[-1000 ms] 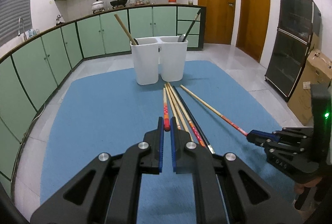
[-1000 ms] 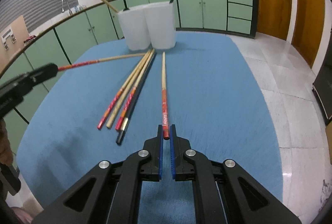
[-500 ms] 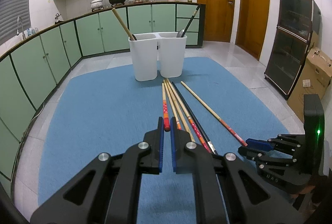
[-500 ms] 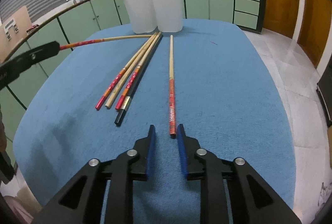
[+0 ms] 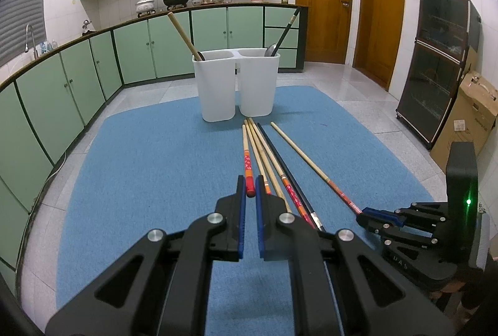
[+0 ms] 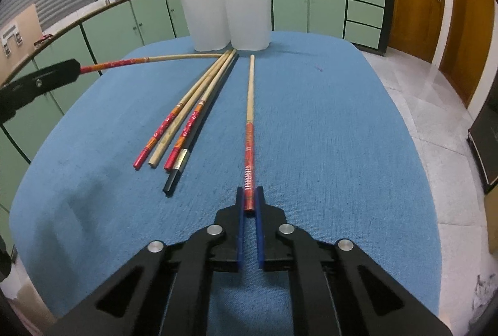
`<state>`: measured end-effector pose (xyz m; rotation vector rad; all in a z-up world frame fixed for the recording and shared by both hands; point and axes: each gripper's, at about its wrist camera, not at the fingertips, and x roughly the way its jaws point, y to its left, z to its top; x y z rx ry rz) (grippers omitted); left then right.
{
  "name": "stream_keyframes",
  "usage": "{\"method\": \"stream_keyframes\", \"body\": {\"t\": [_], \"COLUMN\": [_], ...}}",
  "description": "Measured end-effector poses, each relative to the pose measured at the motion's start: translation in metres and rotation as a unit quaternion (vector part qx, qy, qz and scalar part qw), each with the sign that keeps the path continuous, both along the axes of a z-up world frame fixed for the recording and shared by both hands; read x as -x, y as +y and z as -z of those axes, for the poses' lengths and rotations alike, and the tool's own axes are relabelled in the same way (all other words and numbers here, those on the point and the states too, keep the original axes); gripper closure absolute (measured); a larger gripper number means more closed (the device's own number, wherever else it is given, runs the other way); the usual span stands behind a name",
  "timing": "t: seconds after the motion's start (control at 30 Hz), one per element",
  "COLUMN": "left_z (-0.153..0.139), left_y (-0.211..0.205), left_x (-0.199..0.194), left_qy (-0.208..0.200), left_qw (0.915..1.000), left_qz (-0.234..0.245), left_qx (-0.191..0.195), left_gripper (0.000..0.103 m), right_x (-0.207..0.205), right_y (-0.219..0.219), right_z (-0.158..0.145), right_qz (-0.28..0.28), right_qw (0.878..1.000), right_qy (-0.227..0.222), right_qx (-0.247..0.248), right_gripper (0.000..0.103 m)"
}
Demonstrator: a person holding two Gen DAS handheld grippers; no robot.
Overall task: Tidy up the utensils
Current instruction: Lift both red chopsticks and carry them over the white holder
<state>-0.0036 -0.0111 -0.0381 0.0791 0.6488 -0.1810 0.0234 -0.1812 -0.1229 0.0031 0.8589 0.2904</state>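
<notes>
One chopstick (image 6: 250, 130) btwn right claw (image 6: 249, 205) tips

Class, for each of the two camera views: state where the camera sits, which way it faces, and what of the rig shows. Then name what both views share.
Left wrist: on the left gripper, facing the white utensil holder; its fingers grip a red-ended chopstick; the right gripper shows at right.
Right wrist: on the right gripper, facing the holder from farther right; it grips a red-handled chopstick.
Shared: holder, blue mat, loose chopsticks.

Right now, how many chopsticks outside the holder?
6. Left gripper grips the spotted chopstick, right gripper the striped chopstick; bunch of four lies on the blue mat between them. None look hidden.
</notes>
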Motion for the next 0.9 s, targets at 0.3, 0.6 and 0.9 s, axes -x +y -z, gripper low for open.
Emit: {"method": "stream_keyframes", "body": {"t": [0.3, 0.6, 0.9], "left_z": [-0.036, -0.087, -0.108], "left_y": [0.004, 0.006, 0.005], "left_x": [0.004, -0.009, -0.033], "left_qy": [-0.046, -0.102, -0.103], "left_qw": [0.9989, 0.9945, 0.9933], "left_qz": [0.0, 0.003, 0.017], "left_qx": [0.007, 0.026, 0.051], "left_gripper": [0.098, 0.098, 0.098], "right_x": [0.001, -0.013, -0.049], "right_y": [-0.012, -0.026, -0.02], "right_z": [-0.07, -0.158, -0.207], "right_qz": [-0.023, -0.057, -0.095], "right_qw": [0.998, 0.992, 0.986], "right_qy": [-0.054, -0.112, -0.137], "right_qx": [0.016, 0.0, -0.026], "right_gripper": [0.097, 0.097, 0.097]}}
